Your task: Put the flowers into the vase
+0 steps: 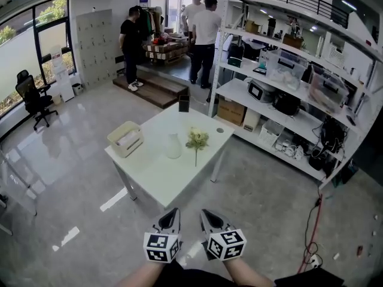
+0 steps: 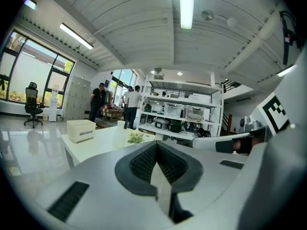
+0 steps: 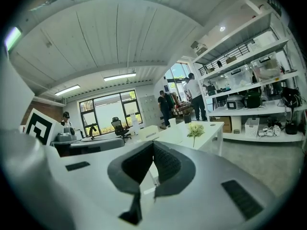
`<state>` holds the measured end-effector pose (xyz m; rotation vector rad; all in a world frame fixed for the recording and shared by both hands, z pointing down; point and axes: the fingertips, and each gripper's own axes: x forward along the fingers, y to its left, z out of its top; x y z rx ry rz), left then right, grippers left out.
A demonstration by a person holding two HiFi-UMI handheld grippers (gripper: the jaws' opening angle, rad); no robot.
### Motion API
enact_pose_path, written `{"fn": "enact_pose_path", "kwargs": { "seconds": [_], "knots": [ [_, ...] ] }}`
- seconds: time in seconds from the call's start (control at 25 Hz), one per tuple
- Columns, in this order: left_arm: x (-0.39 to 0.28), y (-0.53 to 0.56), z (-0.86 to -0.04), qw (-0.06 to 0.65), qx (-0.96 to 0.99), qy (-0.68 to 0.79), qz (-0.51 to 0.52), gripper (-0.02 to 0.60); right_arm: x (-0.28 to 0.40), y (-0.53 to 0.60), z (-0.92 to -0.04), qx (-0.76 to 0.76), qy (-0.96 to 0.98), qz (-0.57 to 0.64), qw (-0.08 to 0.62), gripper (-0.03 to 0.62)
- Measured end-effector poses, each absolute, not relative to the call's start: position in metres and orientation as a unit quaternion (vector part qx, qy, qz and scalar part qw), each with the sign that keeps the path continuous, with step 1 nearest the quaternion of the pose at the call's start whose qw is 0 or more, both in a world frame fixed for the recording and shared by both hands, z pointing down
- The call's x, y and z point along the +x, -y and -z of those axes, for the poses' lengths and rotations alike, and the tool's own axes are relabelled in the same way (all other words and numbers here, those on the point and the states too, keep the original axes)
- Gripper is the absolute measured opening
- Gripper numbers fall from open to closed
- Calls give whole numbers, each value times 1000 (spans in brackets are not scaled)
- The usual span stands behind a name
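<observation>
Right of the vase (image 1: 173,146), the flowers (image 1: 197,140) lie flat, stem pointing nearward.

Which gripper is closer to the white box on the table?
Left. The left hand-held gripper hangs short of the table, nearer the camera and right of the box; the right hand-held gripper is farther right, in line with the flowers.

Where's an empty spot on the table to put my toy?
The near end of the white table, in front of the vase and flowers, is bare. So is the far part, between the vase and the black box at the corner. The middle is crowded: cream box, vase, flowers in a row.
</observation>
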<state>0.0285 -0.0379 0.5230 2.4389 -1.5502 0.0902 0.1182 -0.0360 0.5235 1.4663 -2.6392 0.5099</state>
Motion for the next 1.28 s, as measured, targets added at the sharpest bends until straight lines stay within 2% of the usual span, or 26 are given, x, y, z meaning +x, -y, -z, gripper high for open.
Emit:
{"fn": "enact_pose_path", "kwargs": {
  "seconds": [0.72, 1.28],
  "knots": [
    [-69, 288, -495, 109, 864, 491, -40, 5, 13, 282, -496, 513, 844, -157, 18, 3],
    [-47, 326, -509, 134, 857, 494, -54, 5, 24, 321, -505, 500, 848, -173, 33, 3]
  ]
}}
